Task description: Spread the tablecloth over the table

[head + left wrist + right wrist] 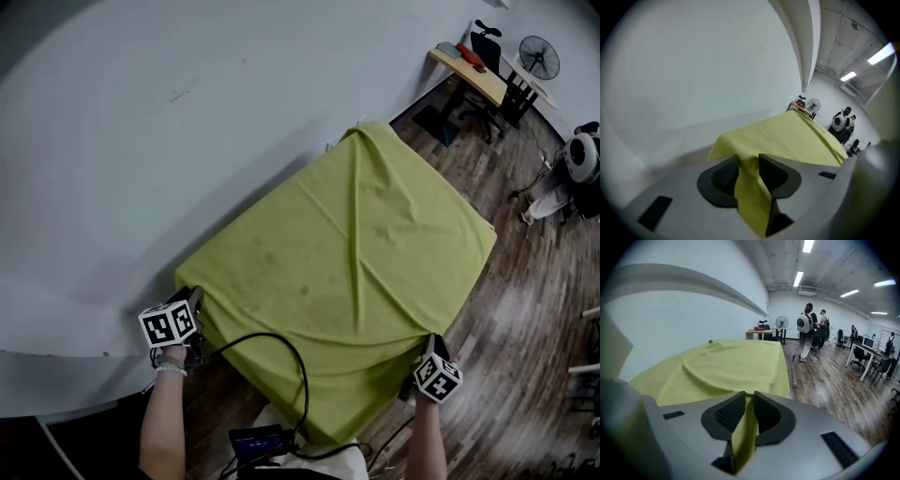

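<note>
Head view shows one yellow-green tablecloth (356, 253) laid over one counter, which is fully covered and is not seen itself. The cloth is not flat: one long crease runs from the far corner toward the near edge, and the near edge hangs down on the person's side.

Two grippers are counted, one at each near corner of the cloth. The left gripper (193, 298) is placed at the near left corner, close to the white wall (141, 141). The right gripper (430, 341) is placed at the near right corner, above the wooden floor (525, 309). Two marker cubes are seen, one on each gripper (169, 324) (437, 378).

From the left gripper view, the fingers (776, 173) are held moderately apart, with a thick bunch of the cloth pressed between them. From the right gripper view, the fingers (731, 414) are set narrow, and a thin fold of the cloth is pinched between them.

One black cable (291, 366) is looped near the person's body.

Farther in the room, one fan (539, 56) and one far counter (469, 70) with a red object on it are seen. Two persons (805, 331) seem to stand there, one with a white backpack, but they are small and the count is not sure.
</note>
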Demonstrator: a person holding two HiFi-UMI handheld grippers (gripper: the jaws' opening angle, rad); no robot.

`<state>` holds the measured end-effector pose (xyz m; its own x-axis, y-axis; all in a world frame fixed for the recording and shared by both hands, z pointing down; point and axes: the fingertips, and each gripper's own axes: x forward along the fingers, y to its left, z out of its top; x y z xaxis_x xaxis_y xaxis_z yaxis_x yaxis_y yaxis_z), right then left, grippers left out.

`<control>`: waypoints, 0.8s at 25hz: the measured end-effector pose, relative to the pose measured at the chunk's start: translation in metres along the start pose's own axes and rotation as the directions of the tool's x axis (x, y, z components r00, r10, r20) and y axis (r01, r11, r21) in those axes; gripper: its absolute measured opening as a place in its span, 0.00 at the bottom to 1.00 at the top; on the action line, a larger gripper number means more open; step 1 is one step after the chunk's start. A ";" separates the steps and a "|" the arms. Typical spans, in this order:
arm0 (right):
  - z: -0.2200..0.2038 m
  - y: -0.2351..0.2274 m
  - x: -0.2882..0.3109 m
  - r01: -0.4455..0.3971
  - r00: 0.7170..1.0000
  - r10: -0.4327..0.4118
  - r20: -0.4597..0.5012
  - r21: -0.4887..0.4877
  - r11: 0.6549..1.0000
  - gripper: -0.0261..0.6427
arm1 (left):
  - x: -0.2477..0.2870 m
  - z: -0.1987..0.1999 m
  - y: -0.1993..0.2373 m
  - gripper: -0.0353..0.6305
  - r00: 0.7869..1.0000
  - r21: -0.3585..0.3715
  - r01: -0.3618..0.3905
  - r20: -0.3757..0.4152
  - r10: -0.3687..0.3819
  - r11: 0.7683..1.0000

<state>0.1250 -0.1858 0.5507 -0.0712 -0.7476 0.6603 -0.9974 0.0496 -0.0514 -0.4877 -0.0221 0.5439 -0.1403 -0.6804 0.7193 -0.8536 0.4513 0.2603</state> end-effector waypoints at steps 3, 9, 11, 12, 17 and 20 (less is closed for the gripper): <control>0.001 0.001 0.001 -0.012 1.000 0.012 -0.004 0.035 0.999 0.15 | -0.005 0.000 0.002 0.15 1.000 0.007 -0.003 0.030 0.003 1.000; -0.012 0.004 -0.021 -0.039 0.999 0.041 -0.031 0.048 0.998 0.15 | -0.023 -0.018 0.011 0.08 0.999 0.004 0.003 0.033 -0.003 1.000; -0.016 0.010 -0.029 -0.058 0.998 0.059 -0.029 0.037 0.998 0.15 | -0.029 -0.025 0.017 0.08 0.999 -0.012 0.011 0.036 -0.010 1.000; -0.017 0.013 -0.033 -0.068 0.997 0.068 -0.029 0.028 0.997 0.15 | -0.031 -0.027 0.018 0.08 0.999 -0.020 0.016 0.042 -0.015 1.000; -0.010 0.030 -0.053 -0.141 0.990 0.141 0.006 -0.023 0.990 0.15 | -0.048 -0.025 0.010 0.08 0.996 -0.014 0.021 0.088 -0.020 1.000; 0.010 0.038 -0.069 -0.196 0.977 0.201 0.064 -0.078 0.978 0.14 | -0.073 -0.023 -0.009 0.09 0.988 -0.008 0.054 0.147 -0.052 0.999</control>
<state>0.0923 -0.1391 0.4962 -0.2697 -0.7633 0.5871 -0.9615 0.2465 -0.1213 -0.4587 0.0371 0.5036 -0.1679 -0.7806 0.6021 -0.8558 0.4185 0.3040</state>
